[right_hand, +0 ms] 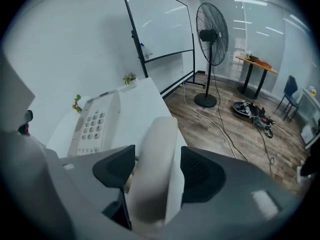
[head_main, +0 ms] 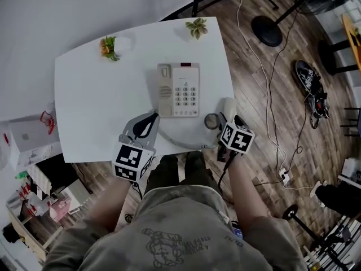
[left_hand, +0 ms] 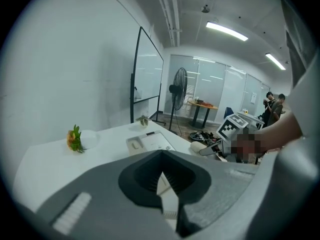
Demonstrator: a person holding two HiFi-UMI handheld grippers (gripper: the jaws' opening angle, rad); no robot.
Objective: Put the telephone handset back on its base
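Observation:
The beige telephone base (head_main: 179, 89) lies in the middle of the white table (head_main: 96, 106), keypad up, its cradle side empty. The handset (head_main: 228, 107) is off the base, near the table's right edge. My right gripper (head_main: 227, 123) holds it, and in the right gripper view the handset (right_hand: 155, 159) stands between both dark pads, touching them, with the base (right_hand: 92, 124) ahead to the left. A coiled cord (head_main: 180, 143) curves from the base toward the handset. My left gripper (head_main: 148, 122) hovers at the base's near-left corner, jaws together and holding nothing.
Two small potted plants (head_main: 109, 47) (head_main: 197, 27) stand at the table's far edge. A small round ring (head_main: 212, 121) lies beside the handset. Cables, a fan base (head_main: 266, 31) and shoes (head_main: 311, 86) are on the wooden floor to the right. Boxes crowd the floor at left.

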